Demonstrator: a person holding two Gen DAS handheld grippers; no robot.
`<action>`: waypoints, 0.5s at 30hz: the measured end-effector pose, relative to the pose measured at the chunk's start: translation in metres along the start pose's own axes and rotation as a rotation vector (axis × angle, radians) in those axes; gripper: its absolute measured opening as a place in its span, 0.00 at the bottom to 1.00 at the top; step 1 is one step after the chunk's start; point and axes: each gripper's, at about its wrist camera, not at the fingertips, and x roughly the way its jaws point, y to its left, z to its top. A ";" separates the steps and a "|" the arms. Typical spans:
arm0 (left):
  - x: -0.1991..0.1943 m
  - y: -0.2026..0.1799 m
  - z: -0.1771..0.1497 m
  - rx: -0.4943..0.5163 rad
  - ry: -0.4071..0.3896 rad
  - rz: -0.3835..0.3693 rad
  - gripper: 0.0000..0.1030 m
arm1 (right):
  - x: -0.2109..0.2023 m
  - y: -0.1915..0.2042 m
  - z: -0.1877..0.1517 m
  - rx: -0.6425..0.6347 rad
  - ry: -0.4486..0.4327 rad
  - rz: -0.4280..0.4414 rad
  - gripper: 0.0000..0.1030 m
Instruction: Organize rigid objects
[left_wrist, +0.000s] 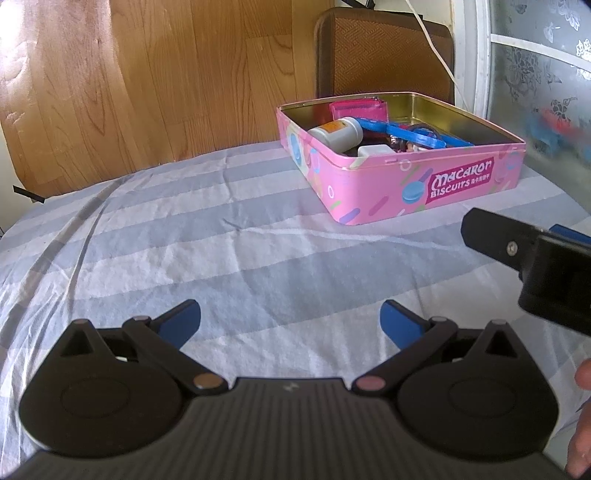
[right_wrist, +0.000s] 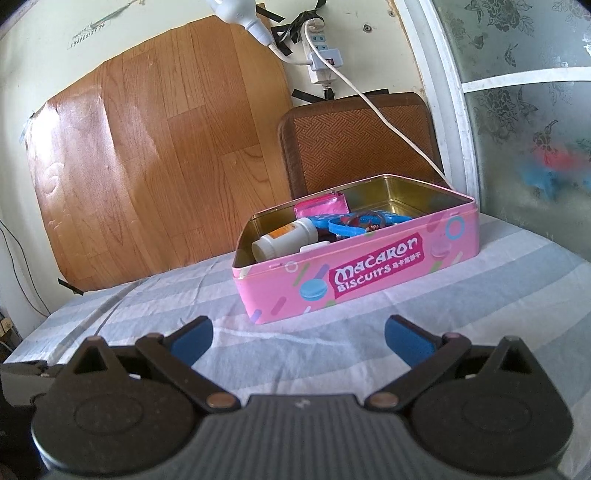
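An open pink Macaron Biscuits tin (left_wrist: 461, 177) stands on the striped cloth at the far right; it also shows in the right wrist view (right_wrist: 369, 273). Inside lie a white pill bottle (left_wrist: 338, 132) on its side, a pink packet (left_wrist: 356, 109), blue straps (left_wrist: 410, 134) and a small white block (left_wrist: 375, 150). The bottle (right_wrist: 286, 240) and blue straps (right_wrist: 354, 221) show in the right wrist view too. My left gripper (left_wrist: 291, 321) is open and empty, low over the cloth, well short of the tin. My right gripper (right_wrist: 298, 338) is open and empty, just in front of the tin.
The striped blue and white cloth (left_wrist: 221, 240) covers the surface. A brown woven cushion (right_wrist: 354, 144) leans behind the tin. A wood-pattern sheet (right_wrist: 155, 155) covers the wall. A white cable (right_wrist: 388, 118) hangs from a power strip (right_wrist: 319, 55). A frosted glass door (right_wrist: 528, 129) stands right.
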 end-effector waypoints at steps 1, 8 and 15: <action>0.000 0.000 0.000 -0.001 0.003 -0.003 1.00 | 0.000 0.000 0.000 0.000 0.000 0.001 1.00; 0.001 0.001 0.000 -0.003 0.007 -0.008 1.00 | 0.000 0.001 0.000 0.001 0.000 -0.001 1.00; 0.002 0.001 -0.001 -0.005 0.012 -0.006 1.00 | 0.000 0.001 0.000 0.001 -0.002 -0.002 1.00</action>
